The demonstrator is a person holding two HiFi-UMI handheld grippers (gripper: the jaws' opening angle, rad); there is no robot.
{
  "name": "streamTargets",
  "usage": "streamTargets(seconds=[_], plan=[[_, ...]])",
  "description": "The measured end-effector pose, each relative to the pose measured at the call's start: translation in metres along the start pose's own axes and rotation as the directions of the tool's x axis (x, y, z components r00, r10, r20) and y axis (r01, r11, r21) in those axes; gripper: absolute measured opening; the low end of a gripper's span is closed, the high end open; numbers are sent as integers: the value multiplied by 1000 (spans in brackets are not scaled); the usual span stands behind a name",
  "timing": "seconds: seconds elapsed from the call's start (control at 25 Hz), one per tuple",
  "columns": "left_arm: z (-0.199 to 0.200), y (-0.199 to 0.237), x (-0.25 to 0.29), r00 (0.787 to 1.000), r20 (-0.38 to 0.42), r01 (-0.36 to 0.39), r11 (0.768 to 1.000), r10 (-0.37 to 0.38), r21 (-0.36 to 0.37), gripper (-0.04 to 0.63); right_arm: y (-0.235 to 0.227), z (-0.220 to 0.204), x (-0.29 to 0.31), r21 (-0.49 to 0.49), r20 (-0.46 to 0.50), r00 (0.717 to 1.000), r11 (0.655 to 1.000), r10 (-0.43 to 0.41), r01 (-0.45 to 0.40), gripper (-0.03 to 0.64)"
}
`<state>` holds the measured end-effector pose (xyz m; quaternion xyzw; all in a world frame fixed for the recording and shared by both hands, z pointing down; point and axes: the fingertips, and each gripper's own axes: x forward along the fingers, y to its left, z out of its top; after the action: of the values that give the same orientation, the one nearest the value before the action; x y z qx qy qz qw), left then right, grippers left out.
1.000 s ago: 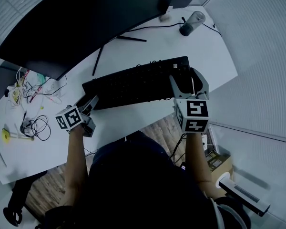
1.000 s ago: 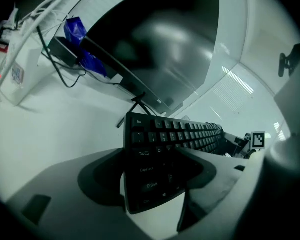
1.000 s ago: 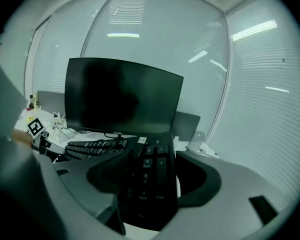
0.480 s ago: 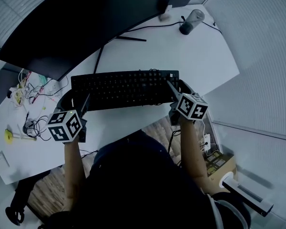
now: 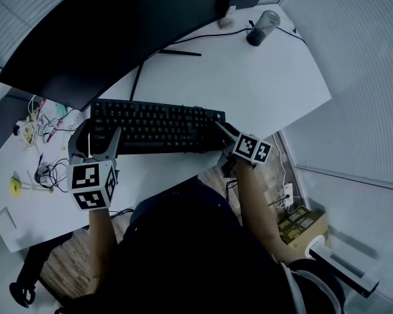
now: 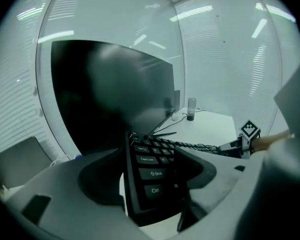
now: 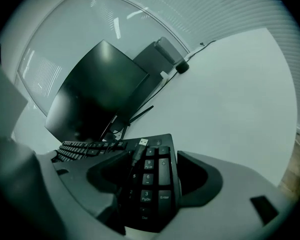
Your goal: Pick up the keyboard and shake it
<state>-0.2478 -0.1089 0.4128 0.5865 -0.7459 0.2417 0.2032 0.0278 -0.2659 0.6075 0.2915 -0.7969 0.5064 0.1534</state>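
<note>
Your own head and torso (dark mass, bottom of head view) hide the desk edge nearest you, just this side of the keyboard (image 5: 157, 126). Your left gripper (image 5: 99, 139) grips the keyboard's left end, jaws closed onto the Ctrl/Shift corner. Your right gripper (image 5: 224, 133) grips the right end, jaws across the number pad. A USB plug (image 7: 142, 143) lies on the keys by the number pad; its cable drops out of sight under a jaw.

No view settles whether the keyboard clears the desk (image 5: 262, 90).

Left of the keyboard, tangled cables (image 5: 46, 120) sit close, so it's crowded there. To its right the desk edge is near. Beyond the keyboard, the monitor (image 5: 118, 25) looms over its far side, partly cut off by the frame, and the stand legs (image 5: 164, 54) are just behind. Beyond-right is bare desk, with a cup (image 5: 262, 30) well apart.
</note>
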Motion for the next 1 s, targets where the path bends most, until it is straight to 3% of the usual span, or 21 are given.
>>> streamTargets(seconds=[0.12,0.28,0.44,0.72,0.88,1.0], plan=[[6,0,-2,1000,14,-6,1000,6,19,328,-1,-10,3,38,-9,1000,999,13,-13,307],[4,2,-1,1000,21,-2,1000,2,-12,328,1,-5,-2,19,-4,1000,1000,-2,2,307],[-13,8,8,998,52,50,989,-43,-142,328,12,27,-20,-122,45,996,989,-79,84,307],[-56,5,34,982,144,169,896,-120,-412,328,40,82,-55,-388,151,969,890,-194,239,307],[-77,-1,46,978,149,199,851,-144,-486,328,46,89,-61,-451,165,959,847,-232,283,307],[-90,-1,53,979,133,203,837,-156,-508,328,42,84,-56,-460,154,956,838,-250,293,307]])
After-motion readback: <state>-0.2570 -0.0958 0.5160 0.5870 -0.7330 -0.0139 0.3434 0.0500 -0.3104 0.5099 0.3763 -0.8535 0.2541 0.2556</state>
